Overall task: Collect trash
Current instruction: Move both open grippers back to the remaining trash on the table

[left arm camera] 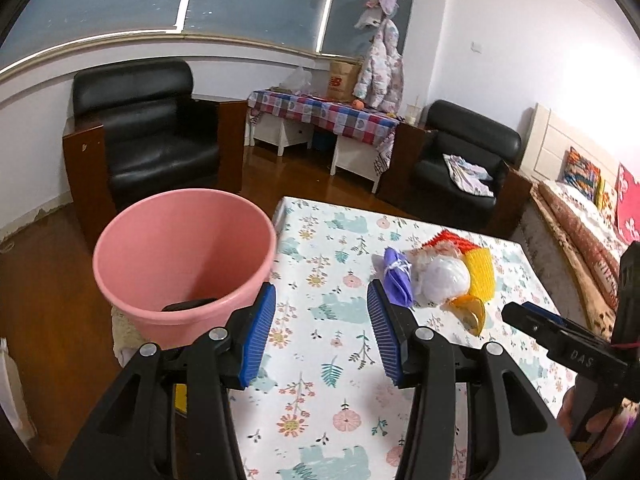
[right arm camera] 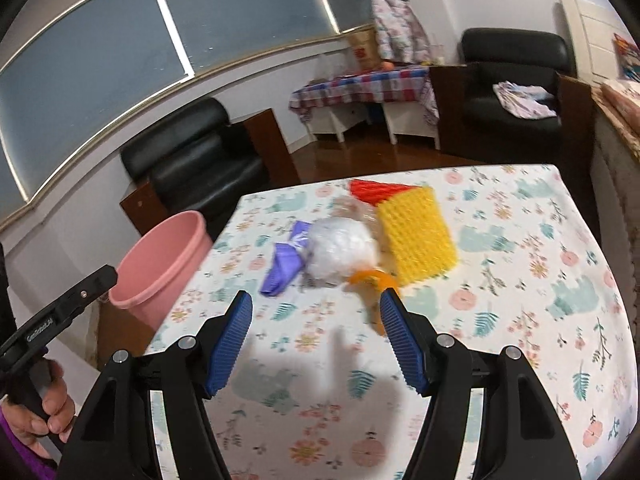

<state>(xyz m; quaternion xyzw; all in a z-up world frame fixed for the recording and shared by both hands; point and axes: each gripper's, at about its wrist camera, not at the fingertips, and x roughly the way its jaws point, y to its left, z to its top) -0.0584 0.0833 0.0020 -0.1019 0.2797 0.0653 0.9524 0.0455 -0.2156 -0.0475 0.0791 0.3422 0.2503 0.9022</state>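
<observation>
Trash sits in one loose heap toward the far right part of the bench, which is covered by a white floral-print cloth. At its centre, a crumpled ball of clear plastic film; touching it on the left, a knotted purple plastic bag; on the right, a yellow knobbly plastic block with a red ribbed plastic piece behind it; nearest us, a curled strip of orange translucent plastic. Gathered this way, we judge each piece is one short reach from the next.

Our right gripper hangs just short of the heap, tilted down toward it. Its blue ribbed fingers stand wide apart with nothing between them, only bare cloth showing in the gap. The orange strip lies just beyond the right finger, not touching as far as we can tell; the view is blurred there.

Our left gripper is also spread wide and empty, sitting over the bench's near left part, the purple bag just past its right finger.

The round pink plastic bin stands off the bench's left edge, rim about level with the top, so a piece can probably be carried across and dropped in. Something dark lies at its bottom; we cannot tell what.

Judgement: nothing picked yet; the right hand is lining up a first grasp, likely on the film ball or orange strip
</observation>
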